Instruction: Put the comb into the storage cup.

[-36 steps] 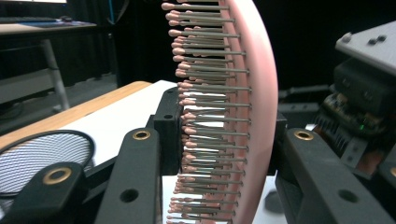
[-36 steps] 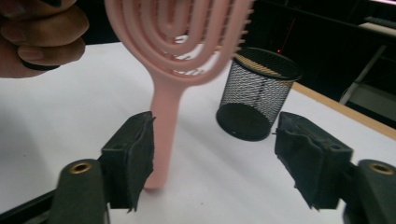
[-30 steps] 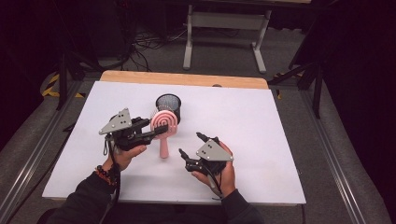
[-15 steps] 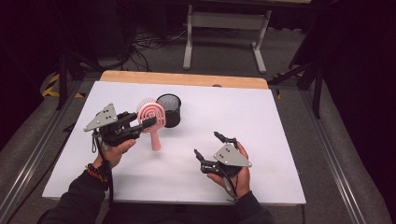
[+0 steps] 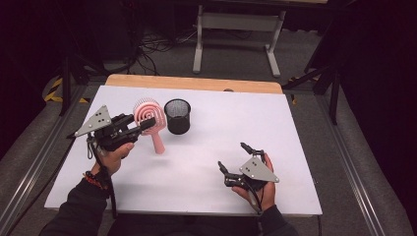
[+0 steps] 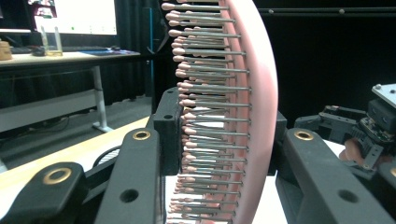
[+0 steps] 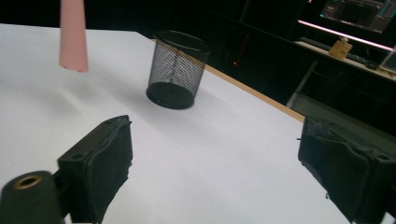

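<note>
A pink hairbrush point(image 5: 149, 116) is held clear of the white worktop point(image 5: 295, 128) by the left gripper point(image 5: 132, 129), whose jaws are seen in the left gripper view pinched on the round head, one against the bristled face point(image 6: 205, 116) and the other against the smooth back. In the high view the brush's long axis is seen running nearly upright, with the head on top and the handle point(image 5: 158, 143) hanging down with a slight lean toward the person, its tip above the worktop. The black mesh pen cup point(image 5: 177, 116) stands upright just to the right of the brush, close beside it but apart, with its open mouth facing up. The coming move is judged to turn on this offset: the handle tip lies to the left of the cup's mouth, so the brush would have to be carried rightward and raised over the rim before being lowered, with its axis kept near vertical. The left gripper is the nearer to the cup. The right gripper point(image 5: 235, 168) is held low near the front edge, well apart from both, its jaws spread wide with nothing between them, as seen in the right gripper view, where the cup point(image 7: 176, 70) and handle tip point(image 7: 73, 37) appear ahead.
</note>
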A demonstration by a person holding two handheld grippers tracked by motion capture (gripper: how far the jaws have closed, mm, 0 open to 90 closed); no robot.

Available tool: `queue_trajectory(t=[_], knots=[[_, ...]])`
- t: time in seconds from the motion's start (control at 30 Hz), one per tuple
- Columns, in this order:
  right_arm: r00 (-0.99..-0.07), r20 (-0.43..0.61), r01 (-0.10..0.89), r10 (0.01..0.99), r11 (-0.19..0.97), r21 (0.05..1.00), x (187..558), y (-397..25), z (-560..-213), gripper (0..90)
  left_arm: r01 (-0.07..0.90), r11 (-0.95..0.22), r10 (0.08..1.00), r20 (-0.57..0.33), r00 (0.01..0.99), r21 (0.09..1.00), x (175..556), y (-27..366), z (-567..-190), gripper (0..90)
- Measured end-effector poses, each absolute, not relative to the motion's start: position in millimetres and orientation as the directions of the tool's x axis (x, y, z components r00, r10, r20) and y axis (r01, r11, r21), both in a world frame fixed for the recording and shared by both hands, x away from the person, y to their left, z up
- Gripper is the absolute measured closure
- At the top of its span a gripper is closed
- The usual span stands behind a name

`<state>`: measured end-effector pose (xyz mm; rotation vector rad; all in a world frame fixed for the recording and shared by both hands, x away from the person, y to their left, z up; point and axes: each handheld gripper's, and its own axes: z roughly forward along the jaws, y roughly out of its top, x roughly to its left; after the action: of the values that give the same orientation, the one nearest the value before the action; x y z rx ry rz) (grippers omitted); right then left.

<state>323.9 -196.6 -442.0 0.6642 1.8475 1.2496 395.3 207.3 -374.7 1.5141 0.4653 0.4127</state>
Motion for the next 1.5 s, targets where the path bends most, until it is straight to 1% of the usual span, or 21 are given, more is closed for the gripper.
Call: queue_trajectory(t=[0.23, 0.47, 0.77, 1.3, 1.5], knots=[[-0.545, -0.326, -0.001, 0.773, 0.388, 0.922, 320.8, -205.5, -447.1, 7.7, 0.024, 0.03, 0.546, -0.037, 0.837, 0.999, 395.5, 212.6, -373.1, 63.2], [-0.527, -0.332, 0.026, 0.783, 0.405, 0.914, 319.3, -214.9, -452.8, 9.2, 0.015, 0.036, 0.559, -0.033, 0.828, 0.999, 396.6, 213.4, -371.7, 63.2], [-0.522, -0.299, 0.037, 0.799, 0.372, 0.928, 319.9, -227.6, -453.9, 10.1, 0.0, 0.054, 0.561, -0.03, 0.827, 0.999, 404.1, 213.8, -357.3, 63.2], [-0.53, -0.303, 0.038, 0.792, 0.379, 0.924, 320.8, -225.7, -455.4, 9.2, -0.046, 0.034, 0.561, 0.019, 0.827, 0.998, 420.4, 202.4, -321.1, 63.1], [-0.526, -0.307, 0.033, 0.794, 0.379, 0.925, 320.4, -226.0, -455.4, 9.9, -0.061, 0.033, 0.556, 0.032, 0.83, 0.998, 428.6, 198.6, -315.3, 63.2]])
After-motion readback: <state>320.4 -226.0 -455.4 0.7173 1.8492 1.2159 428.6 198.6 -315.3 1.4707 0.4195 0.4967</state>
